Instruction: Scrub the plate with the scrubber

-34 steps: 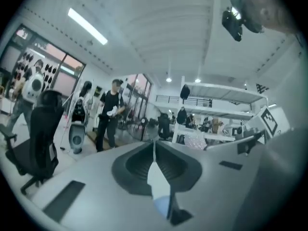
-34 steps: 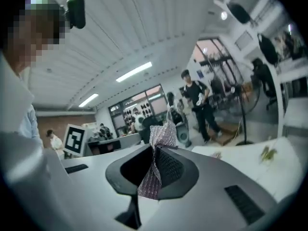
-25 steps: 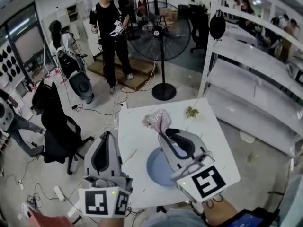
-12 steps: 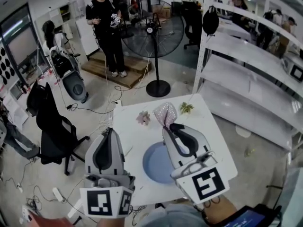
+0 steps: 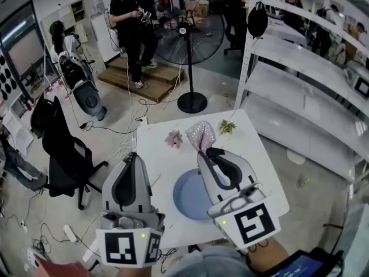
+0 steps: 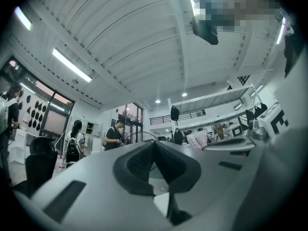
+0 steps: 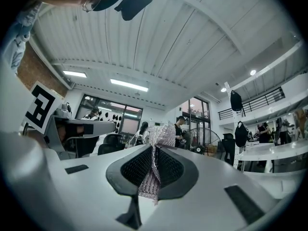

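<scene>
My left claw (image 5: pixel 130 156) is clenched, jaws together with nothing between them. My right claw (image 5: pixel 207 152) grasps the pinkish-silver mesh scrubber (image 5: pixel 200 136) at its tips. The round blue plate (image 5: pixel 183 199) lies below this claw on the white table (image 5: pixel 158 154).

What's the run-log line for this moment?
right gripper: shut on scrubber | left gripper: shut, empty | plate: on table | scrubber: not touching plate

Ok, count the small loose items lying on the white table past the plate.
2. A pinkish item lies left of the scrubber held in the right gripper; a greenish item lies right of it. More may be hidden under that gripper.
</scene>
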{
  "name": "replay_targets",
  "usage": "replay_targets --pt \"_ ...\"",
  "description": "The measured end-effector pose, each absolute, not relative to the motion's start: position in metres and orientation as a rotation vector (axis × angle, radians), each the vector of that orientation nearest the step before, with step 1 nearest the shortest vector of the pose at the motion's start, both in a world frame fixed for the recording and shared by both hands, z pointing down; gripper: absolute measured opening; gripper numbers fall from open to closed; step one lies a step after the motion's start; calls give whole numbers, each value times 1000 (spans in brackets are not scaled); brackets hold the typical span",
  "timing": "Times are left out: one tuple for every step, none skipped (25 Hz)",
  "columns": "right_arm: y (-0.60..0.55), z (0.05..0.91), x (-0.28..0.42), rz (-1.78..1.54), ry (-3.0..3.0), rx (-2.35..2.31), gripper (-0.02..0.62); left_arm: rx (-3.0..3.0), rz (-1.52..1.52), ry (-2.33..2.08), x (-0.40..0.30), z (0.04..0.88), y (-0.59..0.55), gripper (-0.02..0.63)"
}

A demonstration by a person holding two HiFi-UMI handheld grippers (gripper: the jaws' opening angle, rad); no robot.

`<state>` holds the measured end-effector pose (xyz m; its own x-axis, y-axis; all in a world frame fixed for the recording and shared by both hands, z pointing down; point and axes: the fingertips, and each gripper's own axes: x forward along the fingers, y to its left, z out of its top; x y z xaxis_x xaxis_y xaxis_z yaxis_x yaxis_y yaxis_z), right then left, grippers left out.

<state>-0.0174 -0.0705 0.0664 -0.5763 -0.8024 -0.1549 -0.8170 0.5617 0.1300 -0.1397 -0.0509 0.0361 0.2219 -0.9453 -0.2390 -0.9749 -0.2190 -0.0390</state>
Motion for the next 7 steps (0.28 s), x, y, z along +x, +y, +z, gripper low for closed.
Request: replay_targets --pt "-70 67 -18 285 2707 -1406 43 -2307 243 1839 -141 36 -51 8" --pt "-70 67 -19 283 2708 -1407 43 -2306 242 1839 -142 36 -51 8" --pt "-70 68 -19 282 2707 -1407 43 -2305 241 1839 -142 36 -51 8" --pt "-71 67 -19 284 2706 -1406 43 -2303 240 1839 -141 36 -51 8" --pt "-72 67 -18 286 2705 -1405 43 -2302 239 1838 -140 36 -51 8" --pt "-72 67 -18 288 2703 -1403 43 -2300 238 1838 -139 36 -51 8" --pt "-73 66 -17 290 2701 -1402 43 -2299 237 1837 -138 36 -52 8"
